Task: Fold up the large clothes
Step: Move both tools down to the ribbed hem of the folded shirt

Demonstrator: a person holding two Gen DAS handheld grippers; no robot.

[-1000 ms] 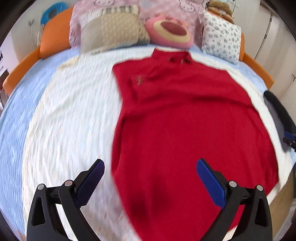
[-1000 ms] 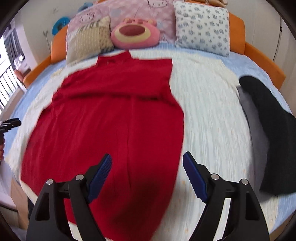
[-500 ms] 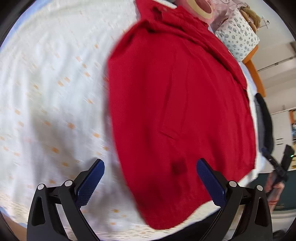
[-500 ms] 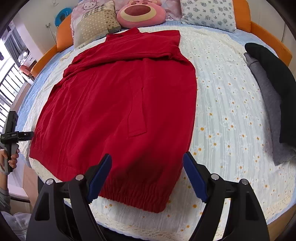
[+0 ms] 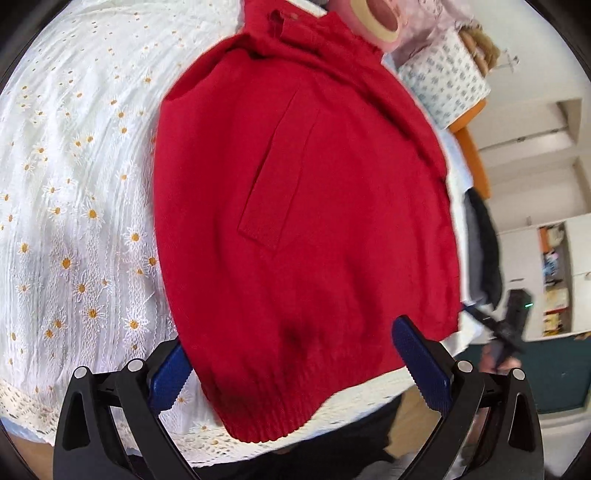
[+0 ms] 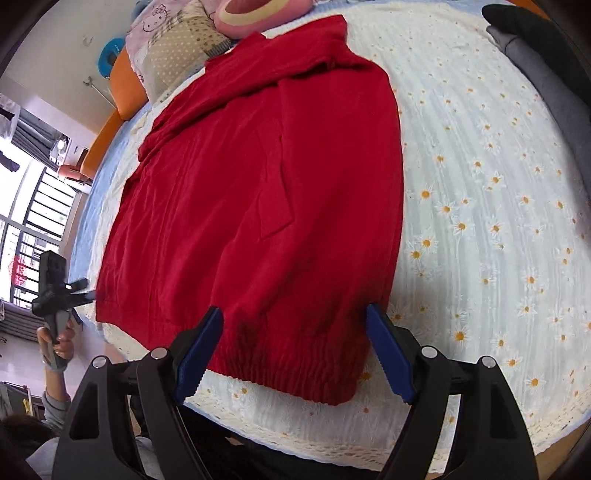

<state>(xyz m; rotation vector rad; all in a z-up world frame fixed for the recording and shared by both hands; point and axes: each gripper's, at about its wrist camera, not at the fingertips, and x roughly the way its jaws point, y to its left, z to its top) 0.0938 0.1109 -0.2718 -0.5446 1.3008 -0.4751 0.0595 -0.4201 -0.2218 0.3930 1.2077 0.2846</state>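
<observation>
A large red knitted sweater [image 5: 303, 206] [image 6: 266, 206] lies flat on the bed, collar toward the pillows and ribbed hem at the near edge, with both sleeves folded in over the body. My left gripper [image 5: 295, 365] hovers open over the hem's left corner, nothing pressed between its blue pads. Over the hem's right corner my right gripper [image 6: 295, 350] is likewise open and holds nothing. In the right wrist view the left gripper [image 6: 55, 284] shows at the far left, held by a hand.
A white daisy-print bedspread [image 5: 74, 206] [image 6: 498, 221] covers the bed. Pillows and a pink plush cushion [image 6: 255, 11] line the orange headboard [image 6: 122, 88]. Dark and grey garments [image 6: 550, 62] lie at the bed's right side. The bed's front edge is just below the hem.
Both grippers have dropped and tipped downward toward the sweater's hem at the near bed edge. The views have rolled, and the sweater now fills more of each frame. The jaws stayed open.
</observation>
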